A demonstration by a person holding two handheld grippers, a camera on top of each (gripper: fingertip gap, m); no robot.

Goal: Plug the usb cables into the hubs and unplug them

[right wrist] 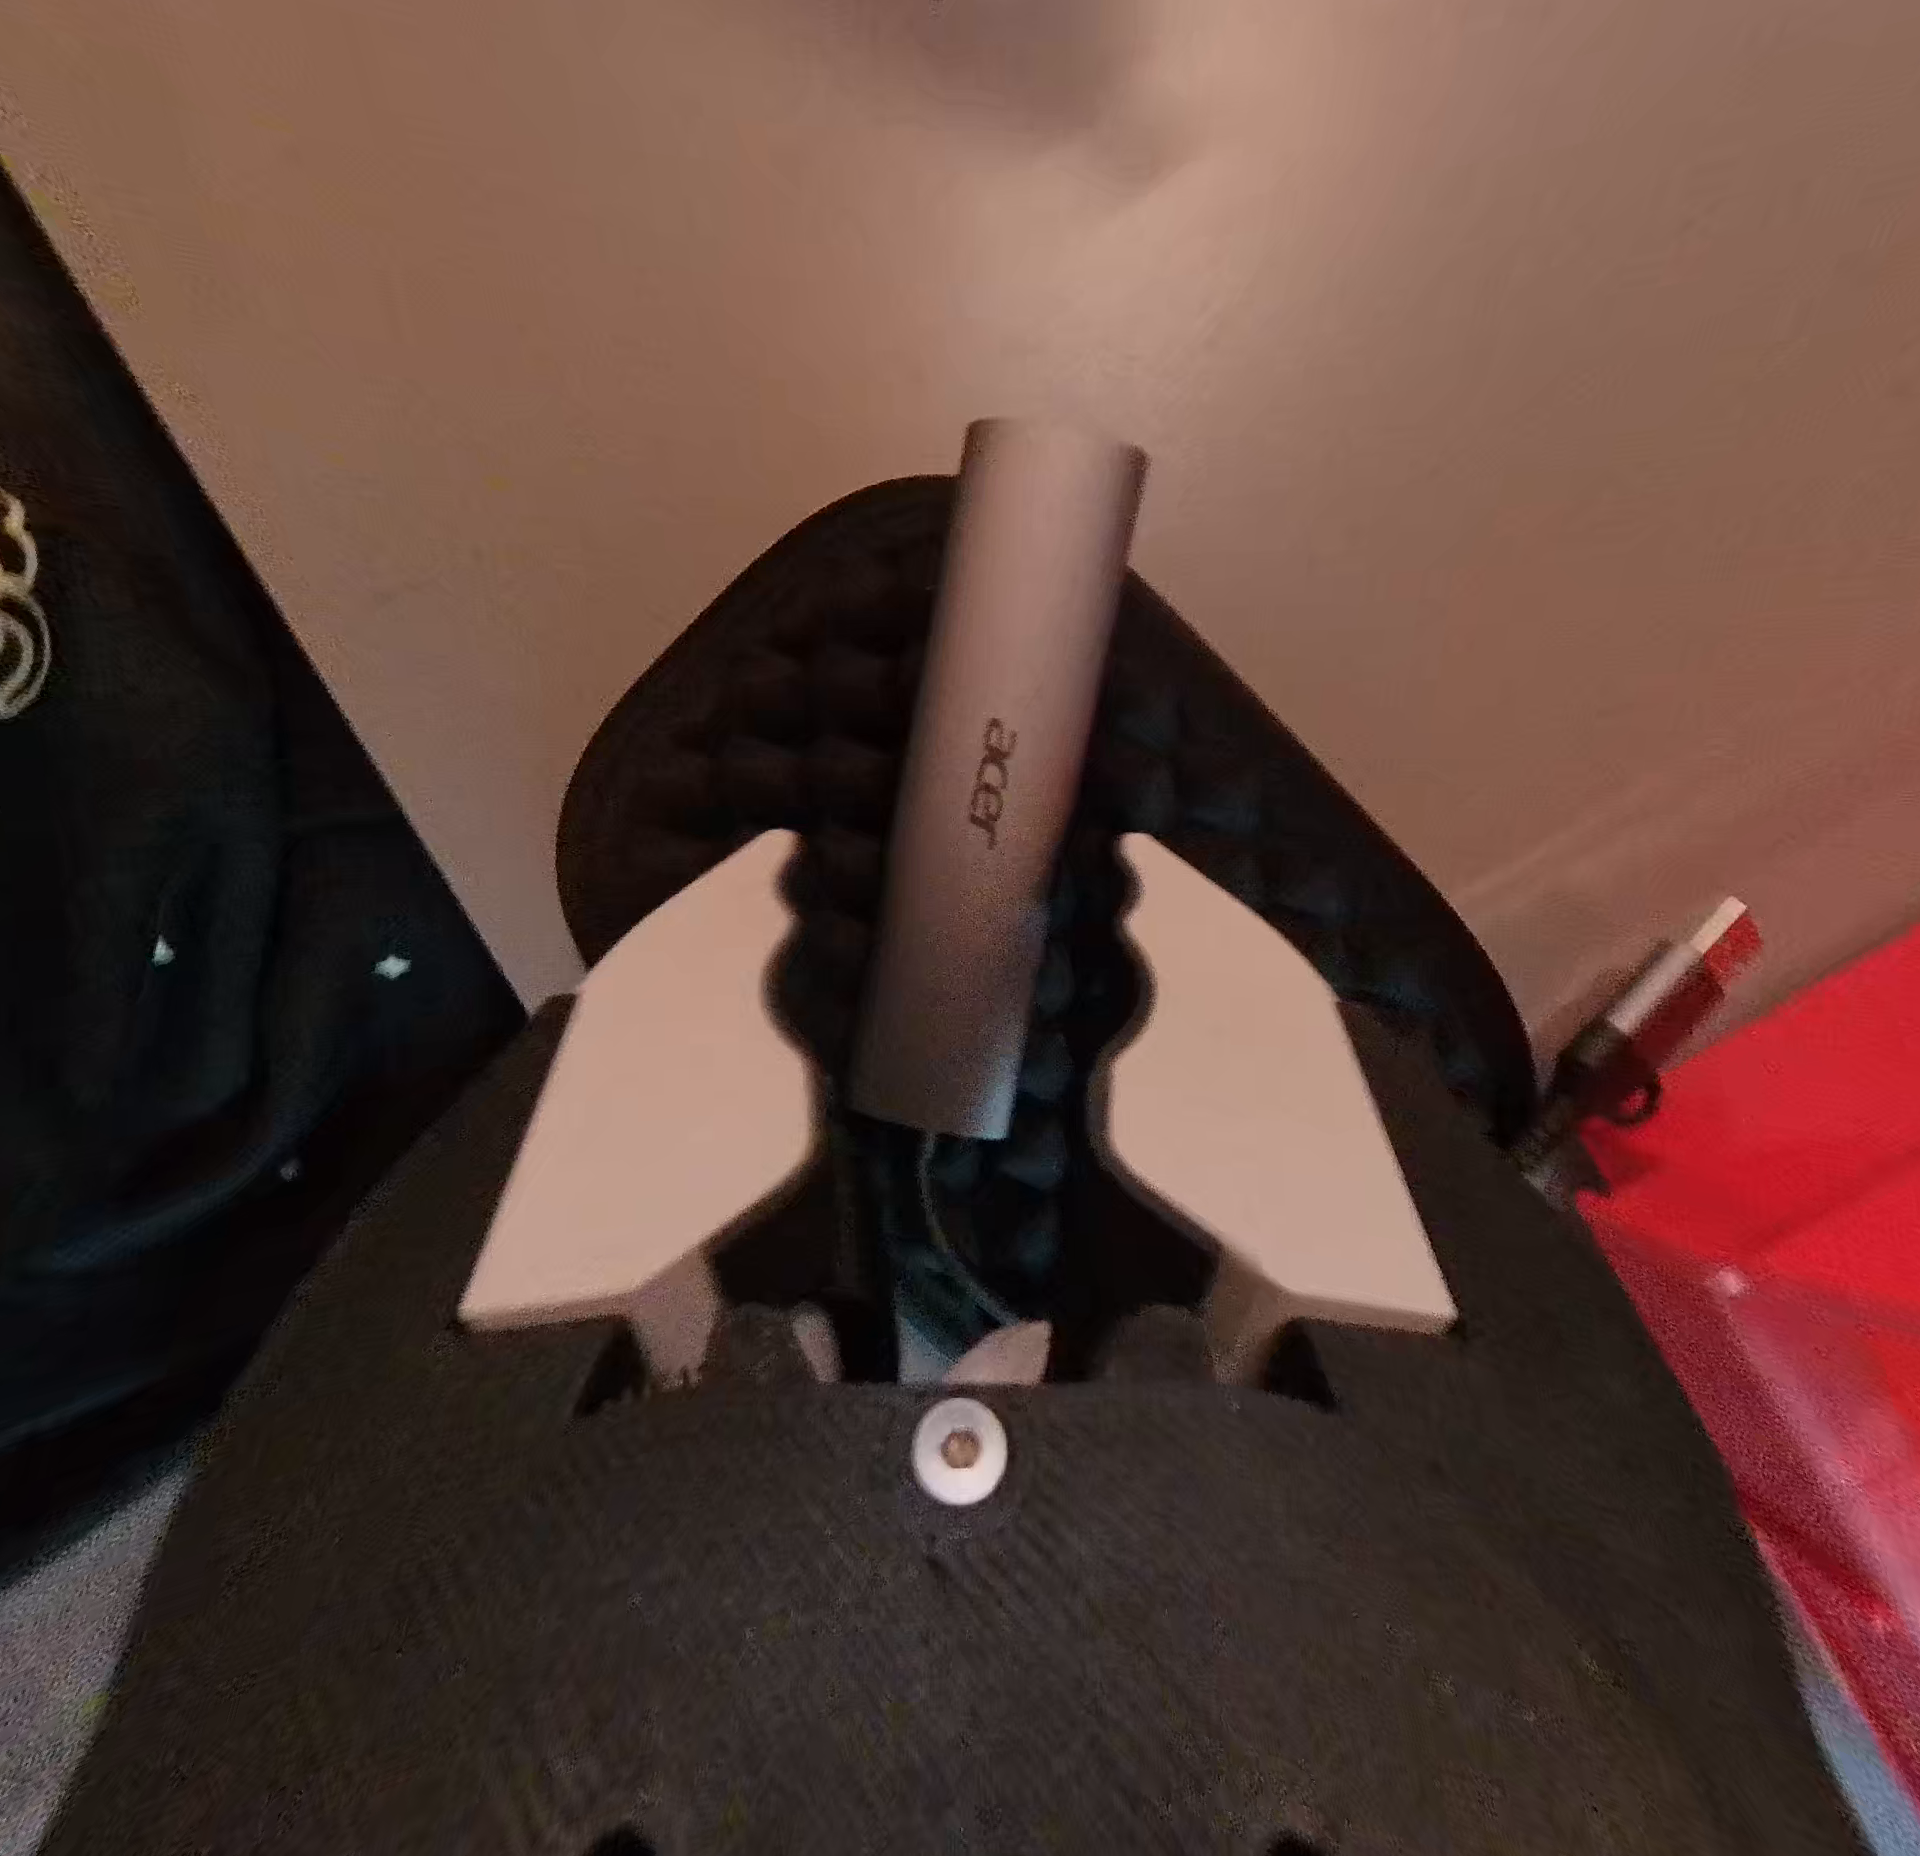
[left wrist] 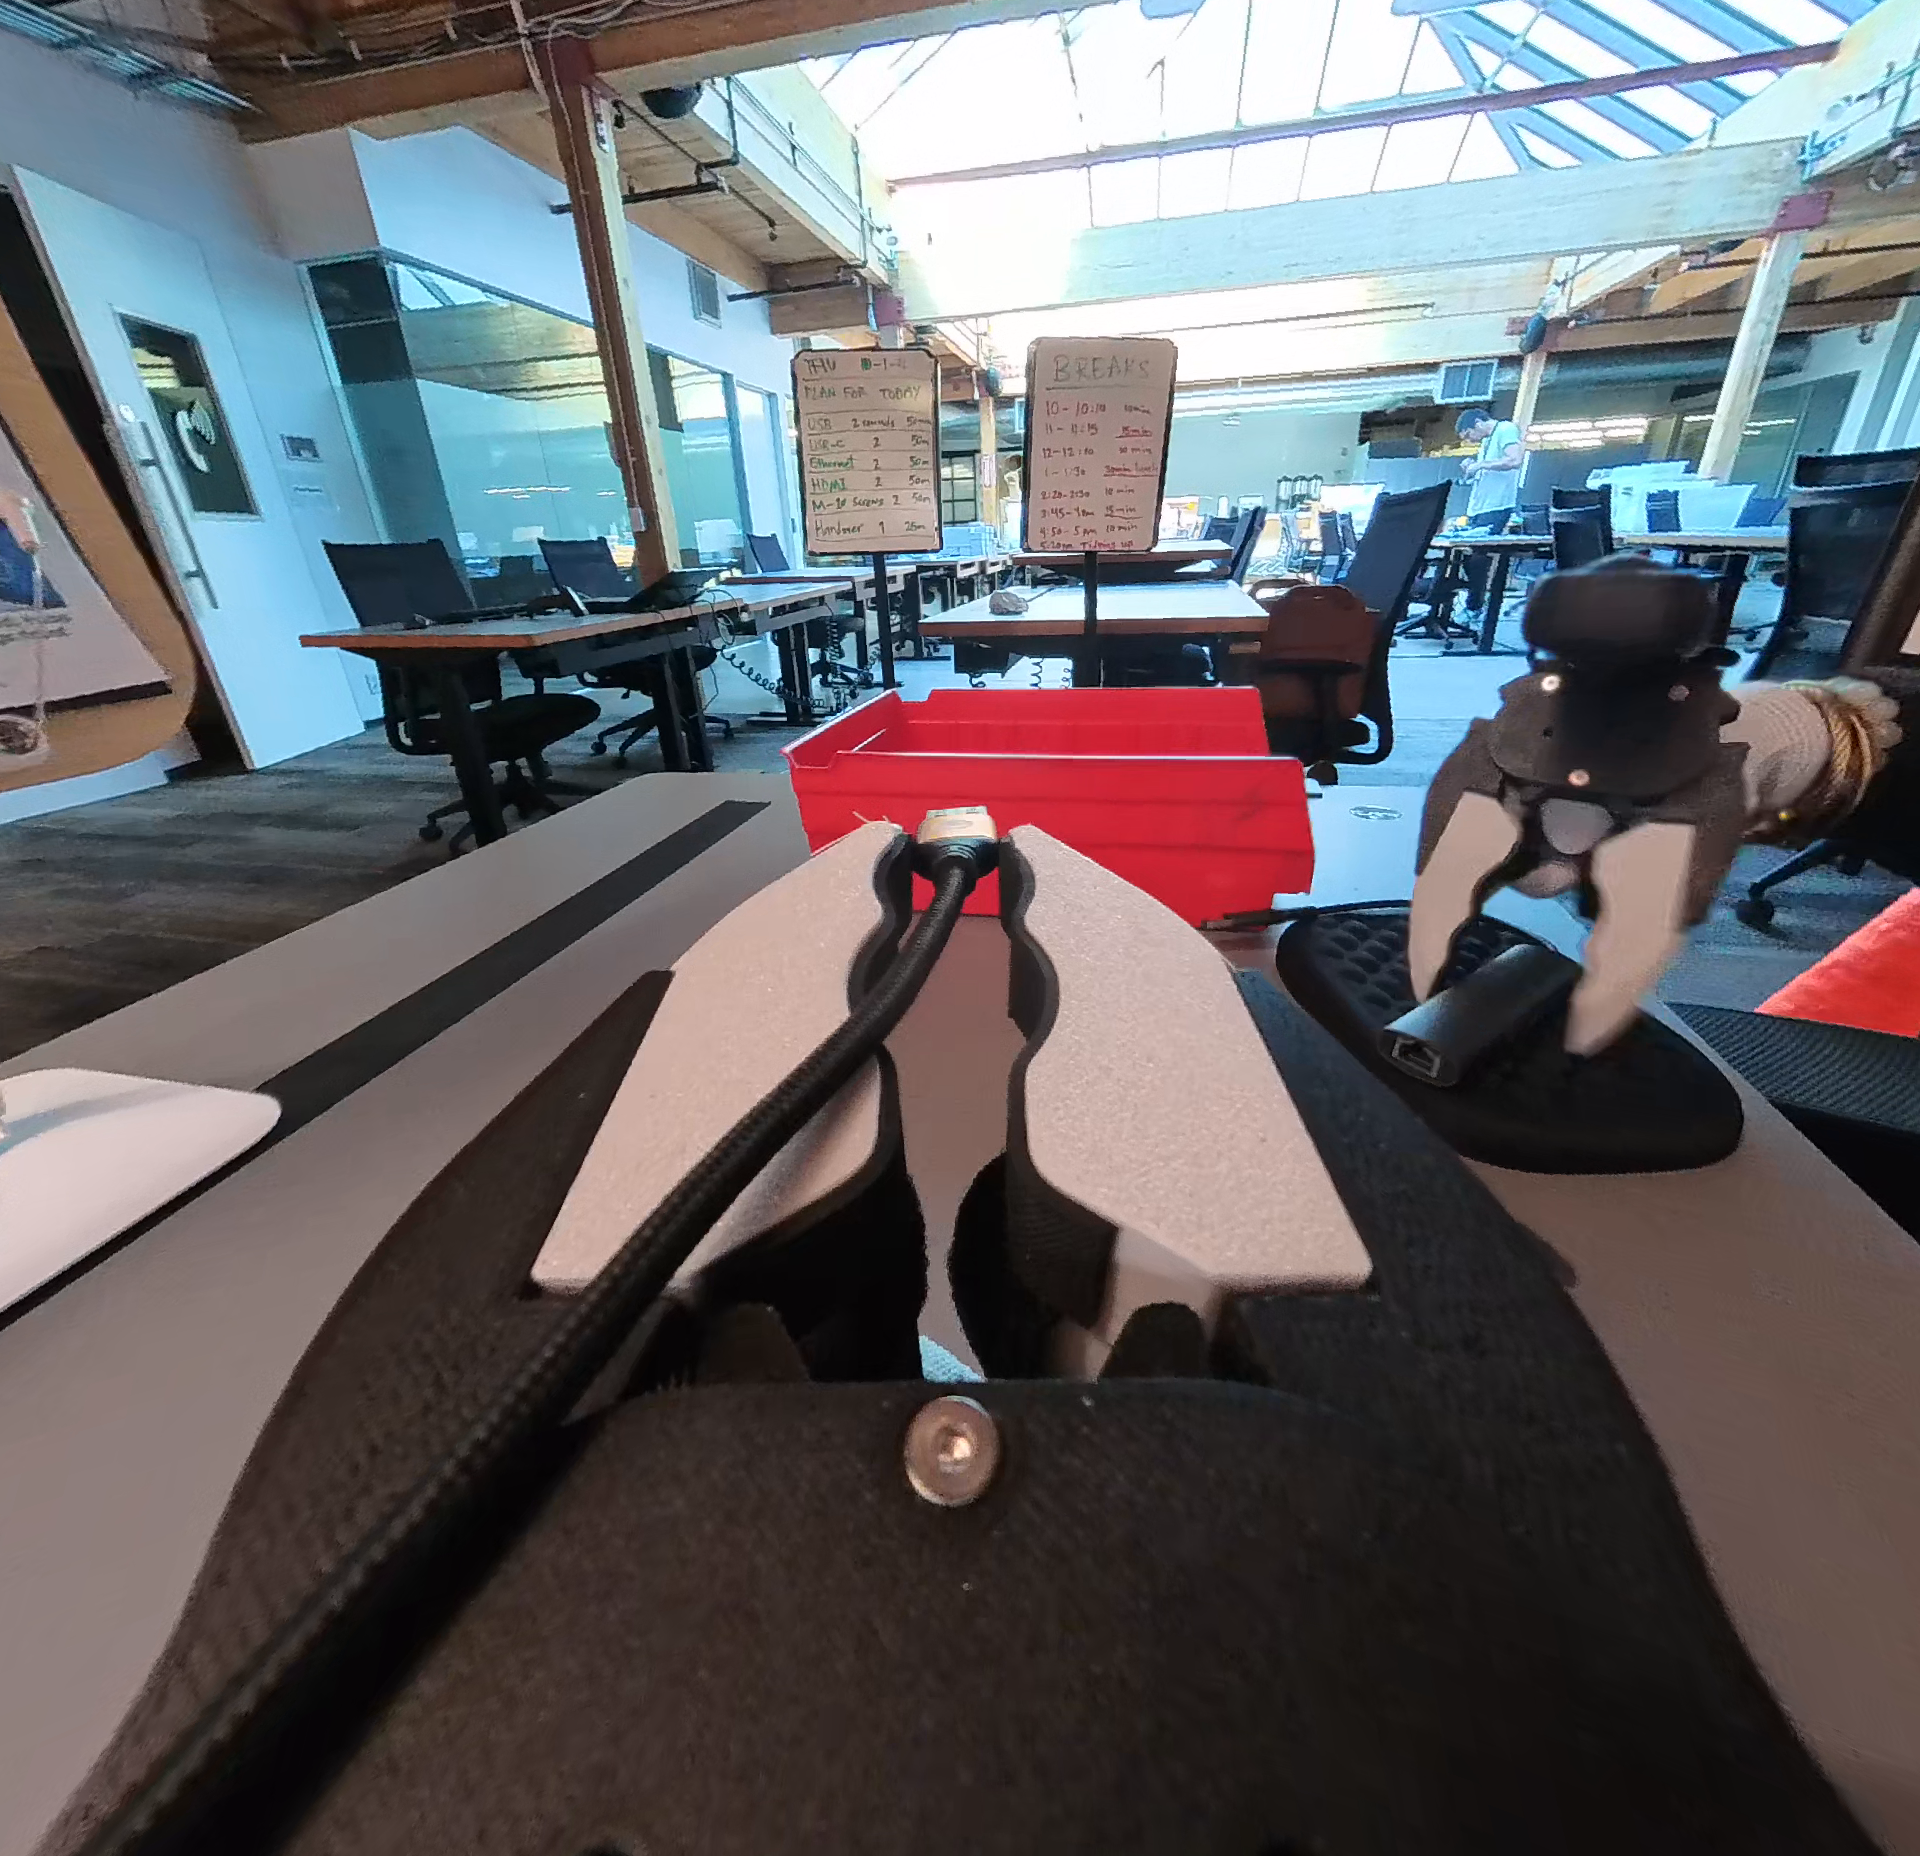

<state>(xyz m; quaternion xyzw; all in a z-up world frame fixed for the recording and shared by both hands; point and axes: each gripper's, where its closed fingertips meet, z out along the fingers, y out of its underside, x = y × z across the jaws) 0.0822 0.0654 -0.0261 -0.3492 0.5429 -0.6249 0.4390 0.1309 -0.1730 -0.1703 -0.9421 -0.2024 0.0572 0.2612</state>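
- The left gripper (left wrist: 957,850) clamps the gold-collared plug (left wrist: 957,827) of a braided USB cable (left wrist: 727,1162) at its fingertips, metal end jutting forward, probably so it can be steered into a port; the cord trails back over the left jaw.
- The right gripper (right wrist: 956,871) stands open astride a grey hub (right wrist: 987,767), jaws either side without touching it, apparently poised to pin it for insertion.
- The hub lies between the jaws on a black dimpled pad (right wrist: 727,726), likely there to stop slipping.
- Ahead of the left jaws sits a red bin (left wrist: 1049,778); a second USB plug (right wrist: 1662,985) lies right of the right jaws, beside it.
- The work surface is a pale grey desk (left wrist: 364,996) in an open-plan office with skylights, black chairs and two whiteboards.
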